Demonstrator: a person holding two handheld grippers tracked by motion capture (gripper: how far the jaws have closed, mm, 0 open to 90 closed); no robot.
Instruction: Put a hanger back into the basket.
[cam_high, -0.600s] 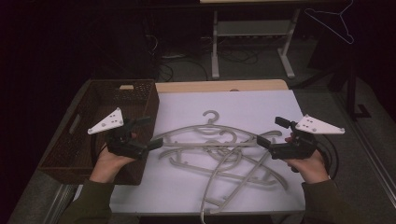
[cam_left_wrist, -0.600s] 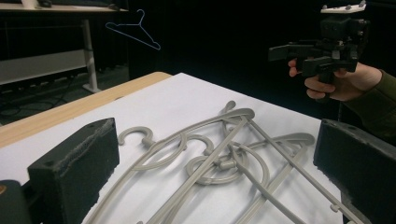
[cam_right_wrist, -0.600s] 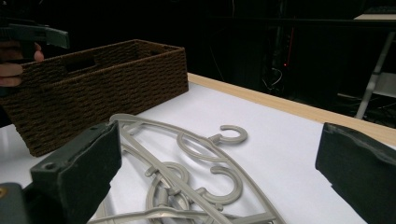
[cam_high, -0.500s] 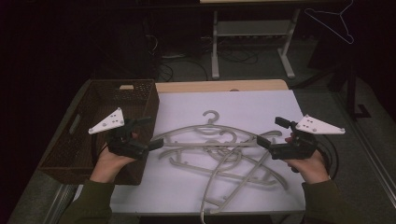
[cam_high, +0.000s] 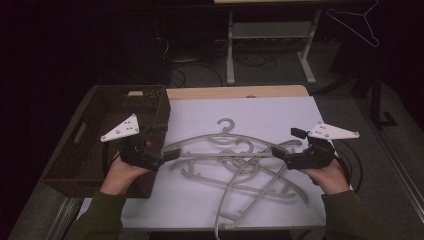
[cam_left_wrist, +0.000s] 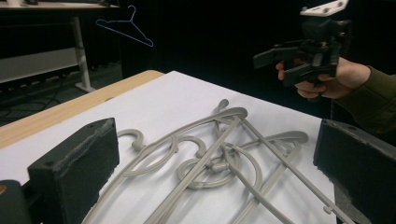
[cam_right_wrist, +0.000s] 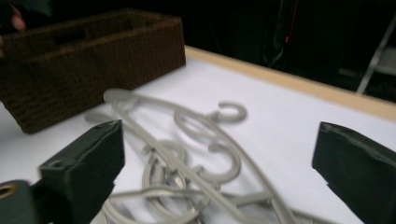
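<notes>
Both pairs of black foam-padded jaws stand wide apart with nothing pressed between them. On the high view the left gripper (cam_high: 167, 152), held in the person's left hand (cam_high: 120, 172), sits at the left end of a tangled heap of pale grey plastic coat hangers (cam_high: 235, 162), its tips just at the curved shoulder of the topmost hanger but not clamped on it. The right gripper (cam_high: 282, 157), held in the right hand (cam_high: 327, 175), faces it from the opposite end of the heap, its tips near the hanger's other shoulder.

From the left gripper view the hangers (cam_left_wrist: 210, 156) lie flat on the white table sheet (cam_left_wrist: 163, 98), spreading forward between and beyond the two pads, with several hooks curled over one another in the middle; the right gripper (cam_left_wrist: 280, 58) hangs above the far edge of the table. From the right gripper view, which is somewhat blurred, the hangers (cam_right_wrist: 187, 154) again lie low between the spread jaws, and a dark brown woven basket (cam_right_wrist: 93, 60) stands behind them.

On the high view that basket (cam_high: 150, 102) sits along the left edge of the table, just beside the left gripper. Whether either gripper's tips actually touch the top hanger cannot be told.
</notes>
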